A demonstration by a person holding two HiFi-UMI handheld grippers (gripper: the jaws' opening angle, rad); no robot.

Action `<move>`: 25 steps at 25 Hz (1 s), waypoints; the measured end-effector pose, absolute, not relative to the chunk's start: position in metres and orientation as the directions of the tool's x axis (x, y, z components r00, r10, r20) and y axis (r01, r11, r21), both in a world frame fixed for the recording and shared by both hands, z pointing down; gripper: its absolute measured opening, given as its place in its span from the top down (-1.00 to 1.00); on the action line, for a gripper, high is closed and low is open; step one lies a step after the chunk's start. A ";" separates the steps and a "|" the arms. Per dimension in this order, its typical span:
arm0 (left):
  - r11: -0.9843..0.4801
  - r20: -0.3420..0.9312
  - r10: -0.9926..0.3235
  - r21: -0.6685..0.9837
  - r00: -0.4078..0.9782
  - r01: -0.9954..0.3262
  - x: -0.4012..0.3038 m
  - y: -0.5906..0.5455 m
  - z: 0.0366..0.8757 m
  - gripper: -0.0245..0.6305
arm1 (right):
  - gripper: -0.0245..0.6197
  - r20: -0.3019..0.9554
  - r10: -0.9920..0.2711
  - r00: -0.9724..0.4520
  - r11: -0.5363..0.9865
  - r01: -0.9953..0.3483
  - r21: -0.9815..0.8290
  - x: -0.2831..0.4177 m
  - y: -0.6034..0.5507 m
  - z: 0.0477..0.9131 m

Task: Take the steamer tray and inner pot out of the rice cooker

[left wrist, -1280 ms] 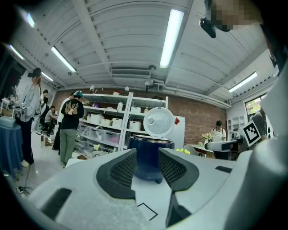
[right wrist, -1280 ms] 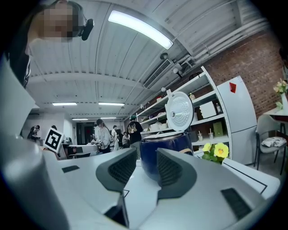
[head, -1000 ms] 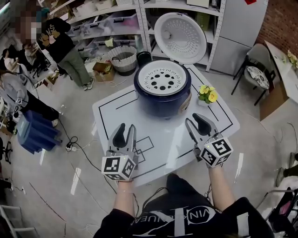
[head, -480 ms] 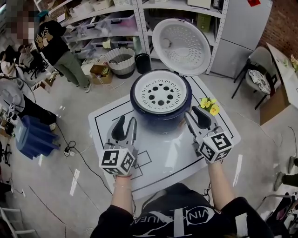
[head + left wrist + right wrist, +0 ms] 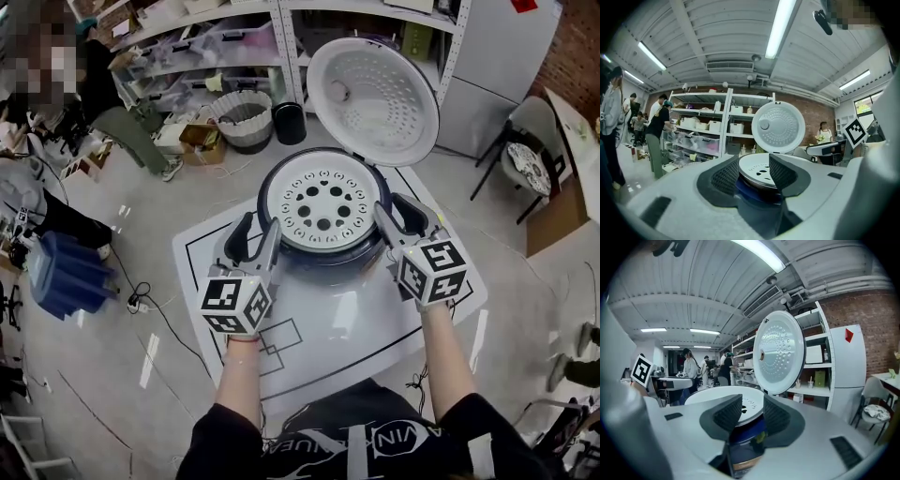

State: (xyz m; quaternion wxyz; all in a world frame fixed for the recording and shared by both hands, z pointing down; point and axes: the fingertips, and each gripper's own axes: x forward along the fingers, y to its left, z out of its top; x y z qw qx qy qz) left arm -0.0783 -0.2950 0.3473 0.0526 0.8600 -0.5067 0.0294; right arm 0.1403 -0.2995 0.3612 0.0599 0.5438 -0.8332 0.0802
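atop the open rice cooker [image 5: 323,267] on the tabletop [image 5: 328,323] sits the steamer tray [image 5: 322,202], probably light, stiff and slick; best gripped at its rim. left tool [image 5: 260,231], jaws opening, and right tool [image 5: 398,212], jaws apart, flank it, both empty.

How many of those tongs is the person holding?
2. The left tongs, opening with nothing gripped, sit at the rice cooker's left side; the right tongs, open too, at its right side.
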 end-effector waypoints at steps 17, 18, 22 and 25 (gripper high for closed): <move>-0.478 0.151 -0.869 -0.010 0.472 -0.878 -0.068 -0.348 0.352 0.35 | 0.31 0.598 -0.752 -0.277 0.474 -0.858 0.198 0.119 -0.383 0.399; -0.479 0.150 -0.868 -0.005 0.473 -0.878 -0.069 -0.349 0.352 0.35 | 0.31 0.611 -0.751 -0.251 0.477 -0.846 0.237 0.120 -0.385 0.402; -0.473 0.148 -0.871 0.001 0.468 -0.881 -0.070 -0.352 0.355 0.35 | 0.37 0.632 -0.747 -0.205 0.488 -0.815 0.313 0.124 -0.388 0.407; -0.467 0.143 -0.875 0.010 0.463 -0.884 -0.072 -0.352 0.356 0.35 | 0.45 0.626 -0.755 -0.194 0.475 -0.820 0.319 0.126 -0.389 0.406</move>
